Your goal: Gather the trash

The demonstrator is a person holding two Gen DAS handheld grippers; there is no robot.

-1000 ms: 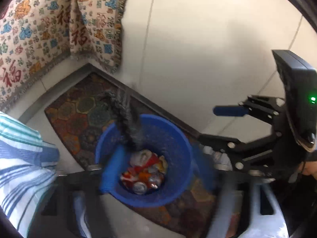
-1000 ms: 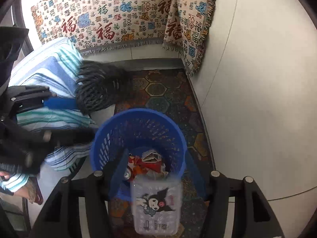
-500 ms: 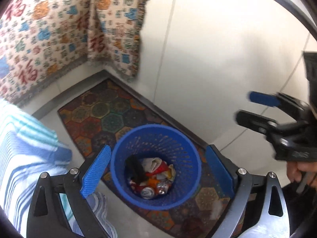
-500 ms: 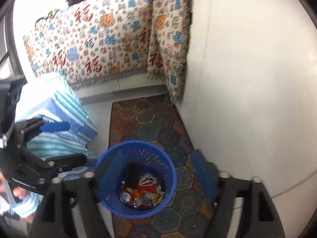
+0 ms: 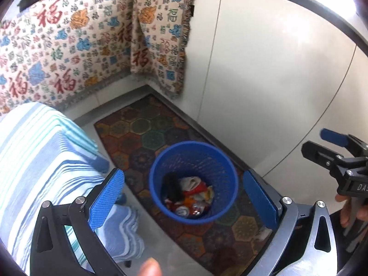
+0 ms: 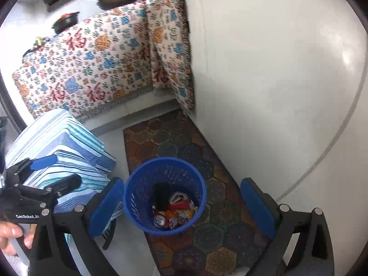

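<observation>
Both tongs [image 5: 184, 202] [image 6: 181, 207] just opened, empty; black item [image 6: 161, 195] and plastic cup now in basket [image 6: 138, 197].

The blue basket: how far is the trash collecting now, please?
Done: the blue basket on the mat holds cans, wrappers and a black item. In hand: nothing; the left gripper and right gripper have just been opening, with nothing between them. Left: no loose trash shows on the visible floor.

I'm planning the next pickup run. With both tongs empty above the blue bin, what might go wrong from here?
1. The blue bin stands close to the striped cloth; the left tongs may snag it.
2. Trash already piles up inside the bin, so further drops might spill onto the patterned mat.
</observation>
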